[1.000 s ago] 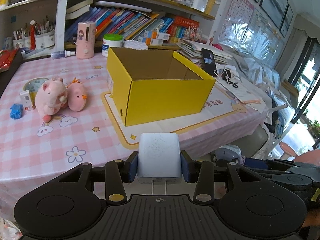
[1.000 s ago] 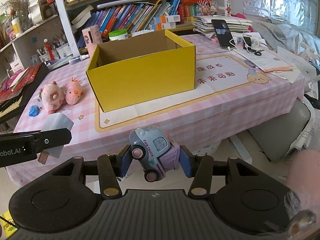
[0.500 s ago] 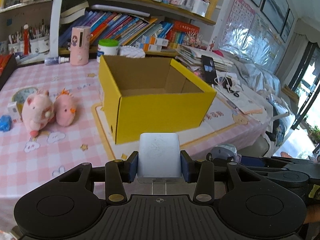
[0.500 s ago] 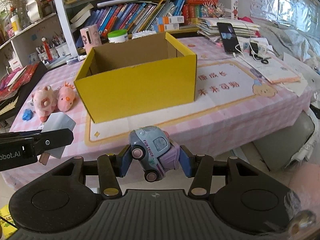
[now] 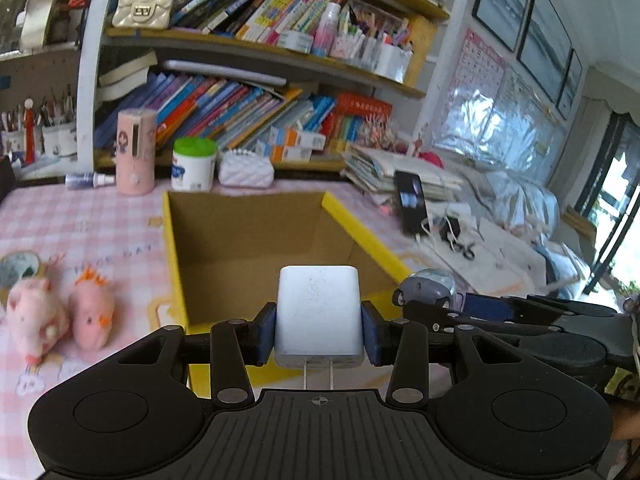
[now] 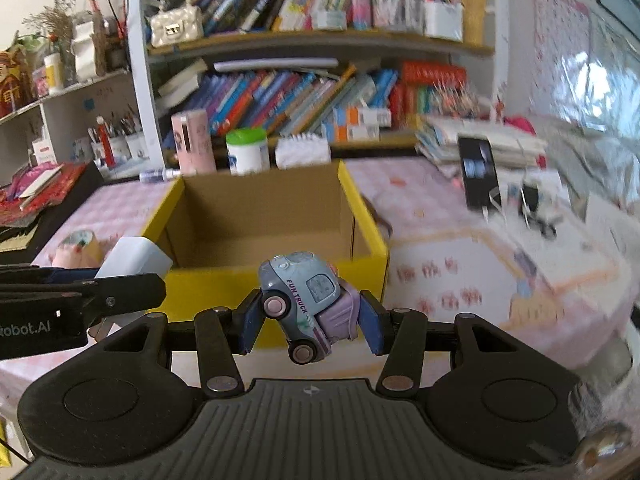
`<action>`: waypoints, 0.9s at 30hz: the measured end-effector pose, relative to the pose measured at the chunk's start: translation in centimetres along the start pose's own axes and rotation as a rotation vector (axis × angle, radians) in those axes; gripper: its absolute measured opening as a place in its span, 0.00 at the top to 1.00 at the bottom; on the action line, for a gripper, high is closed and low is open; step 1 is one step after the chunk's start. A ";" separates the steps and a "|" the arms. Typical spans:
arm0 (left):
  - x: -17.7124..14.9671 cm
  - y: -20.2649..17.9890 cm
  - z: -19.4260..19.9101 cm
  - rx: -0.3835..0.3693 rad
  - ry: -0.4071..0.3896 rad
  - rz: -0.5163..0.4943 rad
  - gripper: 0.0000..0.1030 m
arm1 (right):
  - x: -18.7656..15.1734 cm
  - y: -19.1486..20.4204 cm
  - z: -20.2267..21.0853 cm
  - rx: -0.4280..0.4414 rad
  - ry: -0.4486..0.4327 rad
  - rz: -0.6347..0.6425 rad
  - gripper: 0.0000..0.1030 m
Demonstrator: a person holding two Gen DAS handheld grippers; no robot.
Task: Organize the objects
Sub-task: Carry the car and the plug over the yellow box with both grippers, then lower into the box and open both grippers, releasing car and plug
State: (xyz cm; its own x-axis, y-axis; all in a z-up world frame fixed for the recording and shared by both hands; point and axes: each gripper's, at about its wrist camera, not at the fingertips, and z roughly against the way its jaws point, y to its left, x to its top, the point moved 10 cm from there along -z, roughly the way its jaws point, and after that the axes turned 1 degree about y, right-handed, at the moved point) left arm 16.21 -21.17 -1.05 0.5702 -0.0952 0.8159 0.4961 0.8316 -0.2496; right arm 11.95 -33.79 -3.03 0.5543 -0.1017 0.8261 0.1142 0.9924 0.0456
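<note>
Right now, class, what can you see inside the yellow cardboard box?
The yellow cardboard box shows bare brown walls and floor. The white charger and toy truck cover its near floor.

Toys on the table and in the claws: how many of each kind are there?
Pink plush toys, lying on the table: 2
Toy trucks, in the right claw: 1
Total: 3
The white charger in the left claw is no toy.
</note>
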 end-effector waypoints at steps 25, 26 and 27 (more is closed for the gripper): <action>1.7 5.2 -12.9 0.240 0.179 0.004 0.60 | 4.1 2.5 -18.8 0.263 0.242 0.645 0.54; 1.6 5.2 -13.2 0.247 0.189 -0.004 0.60 | 3.7 2.7 -19.2 0.267 0.266 0.680 0.54; 1.5 5.1 -13.4 0.253 0.197 -0.013 0.60 | 3.4 2.8 -19.7 0.269 0.288 0.715 0.54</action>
State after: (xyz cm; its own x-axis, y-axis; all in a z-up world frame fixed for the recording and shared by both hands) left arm 28.39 -24.41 -8.14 0.6926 -0.1906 0.6957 0.3398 0.9369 -0.0817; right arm 30.35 -32.74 -11.19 0.6121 0.5854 0.5316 -0.5292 0.8028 -0.2746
